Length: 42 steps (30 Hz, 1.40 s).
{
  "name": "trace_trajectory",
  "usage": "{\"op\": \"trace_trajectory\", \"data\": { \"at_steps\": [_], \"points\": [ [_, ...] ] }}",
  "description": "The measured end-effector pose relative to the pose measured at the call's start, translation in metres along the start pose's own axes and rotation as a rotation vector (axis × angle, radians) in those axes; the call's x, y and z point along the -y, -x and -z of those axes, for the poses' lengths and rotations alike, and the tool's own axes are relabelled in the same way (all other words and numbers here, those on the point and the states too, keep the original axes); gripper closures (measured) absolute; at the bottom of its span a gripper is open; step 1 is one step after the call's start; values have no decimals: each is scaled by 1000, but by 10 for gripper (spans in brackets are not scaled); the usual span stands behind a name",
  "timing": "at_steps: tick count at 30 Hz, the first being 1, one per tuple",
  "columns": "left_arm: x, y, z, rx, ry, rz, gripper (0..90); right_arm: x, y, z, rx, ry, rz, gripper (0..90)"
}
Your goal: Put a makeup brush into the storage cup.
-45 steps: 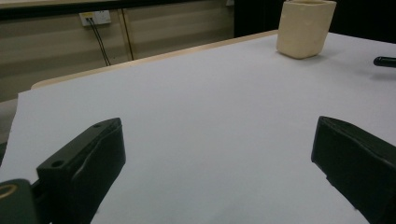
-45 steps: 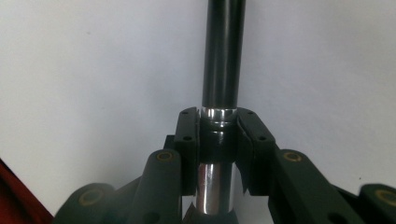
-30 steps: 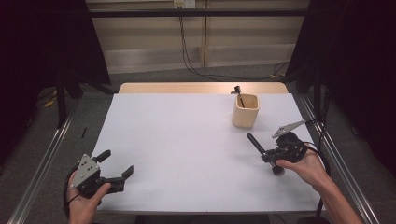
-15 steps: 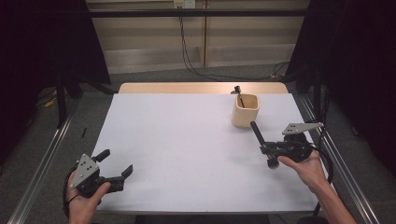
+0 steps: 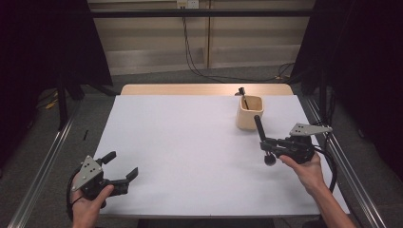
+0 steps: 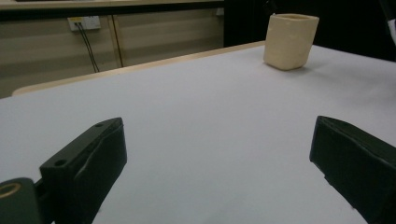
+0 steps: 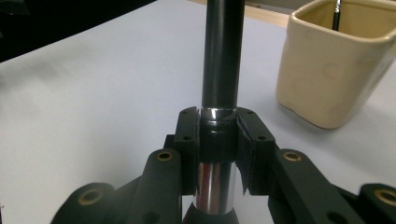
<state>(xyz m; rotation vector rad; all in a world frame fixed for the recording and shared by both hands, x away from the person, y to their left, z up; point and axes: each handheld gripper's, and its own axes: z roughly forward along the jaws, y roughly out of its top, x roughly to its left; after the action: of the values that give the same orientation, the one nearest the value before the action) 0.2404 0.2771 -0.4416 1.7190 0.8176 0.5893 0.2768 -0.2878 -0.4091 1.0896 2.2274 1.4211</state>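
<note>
Black-handled brush (image 7: 223, 56) is sitting clenched in the right gripper (image 5: 266, 142), tilting toward the cream cup (image 5: 250, 112), seemingly for dropping in; the left gripper (image 5: 124, 178) is resting released on the table (image 5: 190, 142).

Right tongs (image 5: 263, 145) clamped on black tool (image 5: 261, 135) beside beige cup (image 5: 250, 113), left tongs (image 5: 121, 167) spread on white table (image 5: 190, 142)

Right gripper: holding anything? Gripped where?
Yes. The right gripper is shut on a black brush, clamped at the silver band on its handle. The left gripper is open, empty.
</note>
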Motion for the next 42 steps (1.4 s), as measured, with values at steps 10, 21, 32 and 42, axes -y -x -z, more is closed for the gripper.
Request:
{"op": "trace_trajectory", "data": {
  "at_steps": [10, 21, 32, 42],
  "points": [
    [-3, 5, -5, 14, -7, -31, 38, -5, -10, -14, -59, 8, 36, 722],
    [-14, 12, -19, 44, -1, -54, 38, -19, -27, -36, -126, -3, 79, 722],
    [-16, 20, -32, 92, -25, -61, 42, -28, -42, -59, -188, -11, 109, 722],
    [-26, 32, -50, 148, -29, -79, 43, -36, -53, -75, -244, -29, 141, 722]
  ]
}}
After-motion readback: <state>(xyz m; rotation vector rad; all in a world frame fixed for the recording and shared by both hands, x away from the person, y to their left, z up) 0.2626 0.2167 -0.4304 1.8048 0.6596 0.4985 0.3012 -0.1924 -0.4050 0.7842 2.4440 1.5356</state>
